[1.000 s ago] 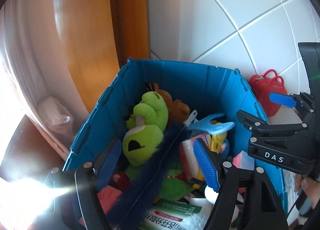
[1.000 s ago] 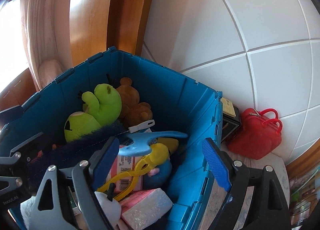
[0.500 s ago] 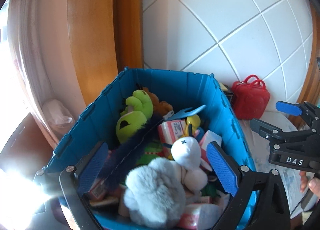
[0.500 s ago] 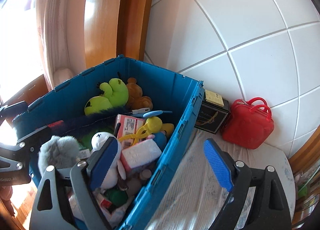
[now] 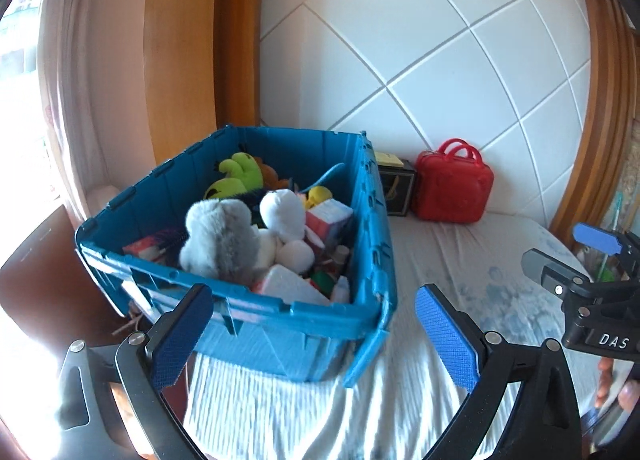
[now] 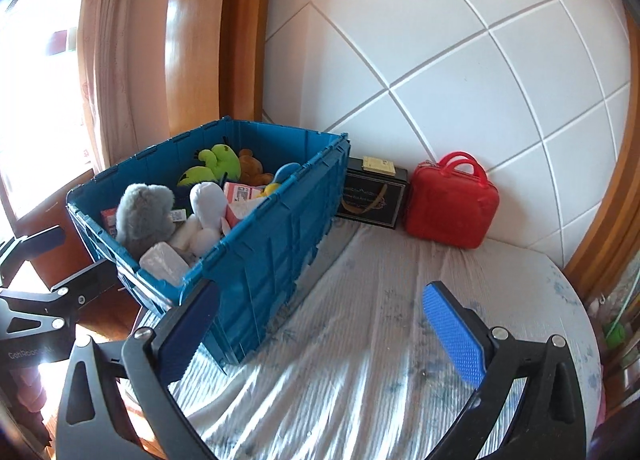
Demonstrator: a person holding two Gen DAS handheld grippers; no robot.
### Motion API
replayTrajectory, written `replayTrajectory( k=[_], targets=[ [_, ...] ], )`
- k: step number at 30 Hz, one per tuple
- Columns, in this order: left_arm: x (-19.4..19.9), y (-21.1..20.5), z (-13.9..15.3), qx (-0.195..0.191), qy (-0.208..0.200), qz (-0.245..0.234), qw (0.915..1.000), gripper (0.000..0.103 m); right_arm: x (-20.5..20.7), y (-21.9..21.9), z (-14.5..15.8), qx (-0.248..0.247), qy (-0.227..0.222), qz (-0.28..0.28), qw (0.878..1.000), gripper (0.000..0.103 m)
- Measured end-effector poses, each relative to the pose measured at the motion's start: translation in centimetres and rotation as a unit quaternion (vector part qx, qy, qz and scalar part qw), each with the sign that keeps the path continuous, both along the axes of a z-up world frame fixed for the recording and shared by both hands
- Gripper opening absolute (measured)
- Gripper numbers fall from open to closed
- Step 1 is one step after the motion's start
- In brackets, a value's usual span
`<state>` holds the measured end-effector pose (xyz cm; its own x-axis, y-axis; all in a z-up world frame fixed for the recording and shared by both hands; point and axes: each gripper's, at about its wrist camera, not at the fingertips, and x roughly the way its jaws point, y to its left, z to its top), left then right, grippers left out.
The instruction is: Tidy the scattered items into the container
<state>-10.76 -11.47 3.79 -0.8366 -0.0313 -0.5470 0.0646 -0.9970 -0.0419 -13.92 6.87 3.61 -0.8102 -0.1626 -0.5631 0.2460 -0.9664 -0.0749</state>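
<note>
A blue plastic crate (image 5: pixel 280 324) (image 6: pixel 280 228) stands on a bed with a white patterned sheet, by the wooden frame. It is full of toys and boxes: a grey plush (image 5: pixel 220 236) (image 6: pixel 144 212), a white plush (image 5: pixel 282 212) (image 6: pixel 208 204), a green plush (image 5: pixel 240 176) (image 6: pixel 216 164), a brown plush (image 6: pixel 250 166). My left gripper (image 5: pixel 312 336) is open and holds nothing, in front of the crate's near wall. My right gripper (image 6: pixel 320 332) is open too, empty, over the sheet at the crate's right side.
A red handled case (image 5: pixel 454 192) (image 6: pixel 452 208) and a black box (image 5: pixel 394 190) (image 6: pixel 372 196) stand against the white tiled headboard to the right of the crate. Bare sheet (image 6: pixel 380 300) spreads right of the crate. A curtain and sunlit window lie left.
Both grippers have pulled back and up from inside the crate. The crate looks smaller and whole now, and the bed, black box and red case have come into view.
</note>
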Motion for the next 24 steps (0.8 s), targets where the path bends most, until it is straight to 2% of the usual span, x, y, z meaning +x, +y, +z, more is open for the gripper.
replayTrajectory(
  k=[4, 11, 24],
  targets=[
    [2.3, 1.6, -0.2, -0.008, 0.002, -0.001, 1.0, 0.102, 2.8, 2.2, -1.3, -0.018, -0.009, -0.009, 1.0, 0.103],
    [6.4, 4.5, -0.5, -0.02, 0.007, -0.003, 0.9998, 0.102, 6.5, 4.0, -1.6, -0.034, -0.009, -0.015, 0.999, 0.103],
    [8.2, 4.6, 0.8, -0.019, 0.021, -0.006, 0.9996, 0.102, 8.4, 4.3, 0.1, -0.041, 0.015, -0.014, 0.999, 0.103]
  ],
)
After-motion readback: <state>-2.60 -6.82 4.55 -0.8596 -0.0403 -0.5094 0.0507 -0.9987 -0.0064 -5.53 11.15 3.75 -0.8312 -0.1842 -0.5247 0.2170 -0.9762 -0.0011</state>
